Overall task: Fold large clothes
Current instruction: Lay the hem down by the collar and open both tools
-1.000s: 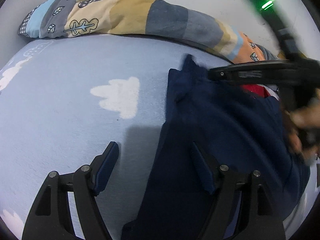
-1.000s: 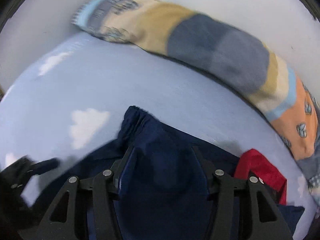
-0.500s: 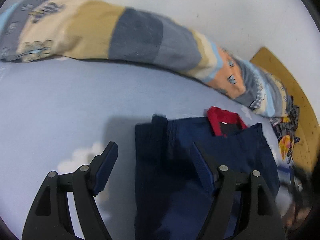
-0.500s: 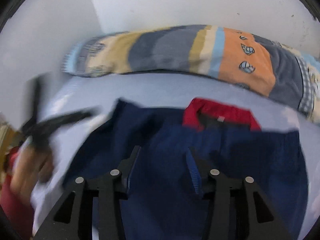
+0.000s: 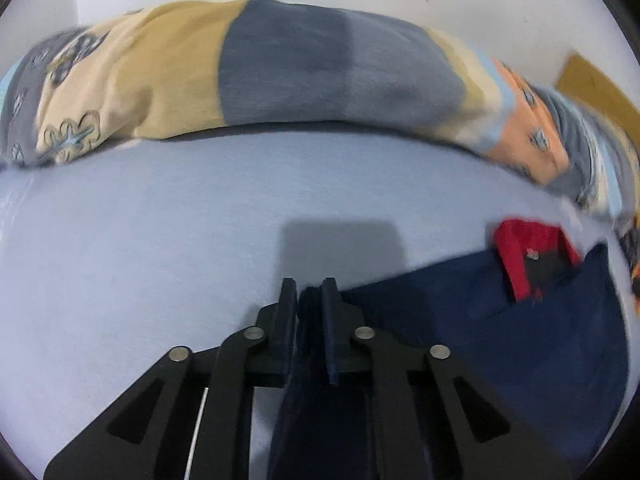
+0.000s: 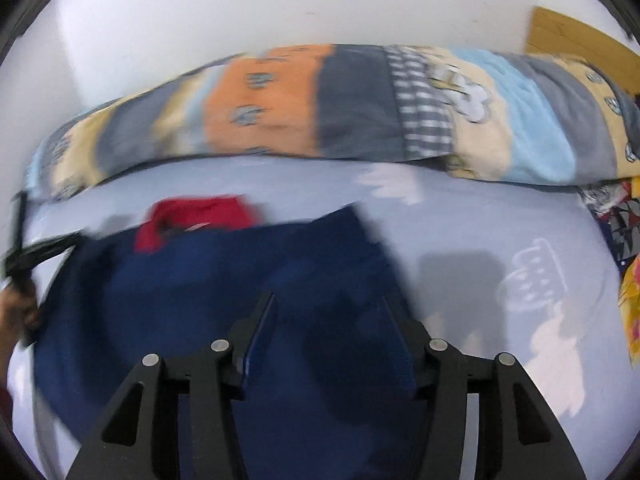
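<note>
1. Left wrist view: we see the left gripper (image 5: 309,294) at lower centre; its jaws have just been closing and now clench a fold of the navy garment (image 5: 500,328), which spreads to the lower right over the pale blue bedsheet (image 5: 140,248). A red collar (image 5: 520,248) shows at right, below the patchwork blanket roll (image 5: 280,68).
2. Right wrist view: we see the right gripper (image 6: 332,320) with its jaws parted, having just been opening; the navy garment (image 6: 200,280) lies beneath and between them, unpinched.

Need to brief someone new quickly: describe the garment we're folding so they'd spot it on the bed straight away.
Look at the pale blue bed sheet in front of the long patchwork bolster by the wall. The navy garment lies spread there, the only dark blue piece, with a red collar at its far edge.
</note>
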Motion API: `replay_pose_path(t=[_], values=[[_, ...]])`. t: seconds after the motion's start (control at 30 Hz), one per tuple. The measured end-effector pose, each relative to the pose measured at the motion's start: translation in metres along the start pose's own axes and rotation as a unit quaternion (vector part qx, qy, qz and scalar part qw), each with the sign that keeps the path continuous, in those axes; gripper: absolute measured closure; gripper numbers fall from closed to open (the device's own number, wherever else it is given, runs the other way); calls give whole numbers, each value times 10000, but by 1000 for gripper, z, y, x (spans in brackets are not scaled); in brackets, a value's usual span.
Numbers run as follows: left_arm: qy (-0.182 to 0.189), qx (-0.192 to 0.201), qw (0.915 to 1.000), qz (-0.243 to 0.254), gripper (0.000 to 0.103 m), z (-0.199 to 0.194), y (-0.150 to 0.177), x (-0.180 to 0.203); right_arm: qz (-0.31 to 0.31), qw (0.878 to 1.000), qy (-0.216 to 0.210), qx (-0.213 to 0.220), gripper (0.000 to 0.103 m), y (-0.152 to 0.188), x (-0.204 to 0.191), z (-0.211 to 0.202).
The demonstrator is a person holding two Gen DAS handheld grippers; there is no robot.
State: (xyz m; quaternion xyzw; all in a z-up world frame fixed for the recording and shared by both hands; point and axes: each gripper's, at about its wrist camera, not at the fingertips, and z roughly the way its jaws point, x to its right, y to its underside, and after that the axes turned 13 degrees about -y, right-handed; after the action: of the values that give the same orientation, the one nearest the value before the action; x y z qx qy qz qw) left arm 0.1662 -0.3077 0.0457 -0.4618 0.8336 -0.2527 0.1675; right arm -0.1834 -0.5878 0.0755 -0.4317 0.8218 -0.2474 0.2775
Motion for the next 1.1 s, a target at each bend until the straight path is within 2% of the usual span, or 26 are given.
replay_pose_path(t=[0.03,0.2,0.3,0.37,0.4,0.43,0.47,0.5,0.53,0.63,0.7,0.73,0.8,0.87,0.97,1.03,1.1], values=[[149,-35,9999,-23,93,2,0,-1,83,9999,-102,-64,44,-9,15,13],[140,86,9997,179,93,-2,4,6,187,9976,-563,-347,43,-34,39,53],[223,70,9996,178,93,0,4,6,-110,9977,-428,-521,42,-37,38,70],[310,79,9993,173,93,0,5,2,-287,9963,-506,-626,42,-38,37,77],[310,88,9993,170,93,1,5,2,-300,9955,-604,-668,45,-38,37,81],[316,88,9993,161,93,3,4,3,-320,9957,-496,-717,62,-38,37,86],[317,96,9993,162,93,3,5,4,-293,9952,-487,-799,74,-38,37,89],[307,103,9993,161,93,3,5,4,-368,9945,-454,-873,79,-37,34,91],[306,109,9994,154,93,2,6,4,-540,9941,-313,-892,88,-36,31,91],[152,183,9997,96,93,2,3,5,-628,9966,110,-520,91,-37,29,75],[-16,120,9998,148,93,7,2,6,-637,9956,642,-247,91,-40,34,65],[-51,20,9998,184,93,12,3,8,-463,9959,745,-204,90,-40,43,64],[-183,28,9994,275,92,12,5,11,-33,9975,497,-493,84,-36,61,75],[-218,117,9994,246,92,1,6,10,-81,9959,704,-568,70,-30,61,79],[-213,373,9989,189,91,-32,10,0,47,9959,883,-166,65,-25,55,44],[-204,562,9978,294,91,-59,20,-6,-107,9967,799,-14,65,-14,42,16],[27,662,9972,340,91,-87,38,-10,-349,9978,557,90,63,6,22,-15]])
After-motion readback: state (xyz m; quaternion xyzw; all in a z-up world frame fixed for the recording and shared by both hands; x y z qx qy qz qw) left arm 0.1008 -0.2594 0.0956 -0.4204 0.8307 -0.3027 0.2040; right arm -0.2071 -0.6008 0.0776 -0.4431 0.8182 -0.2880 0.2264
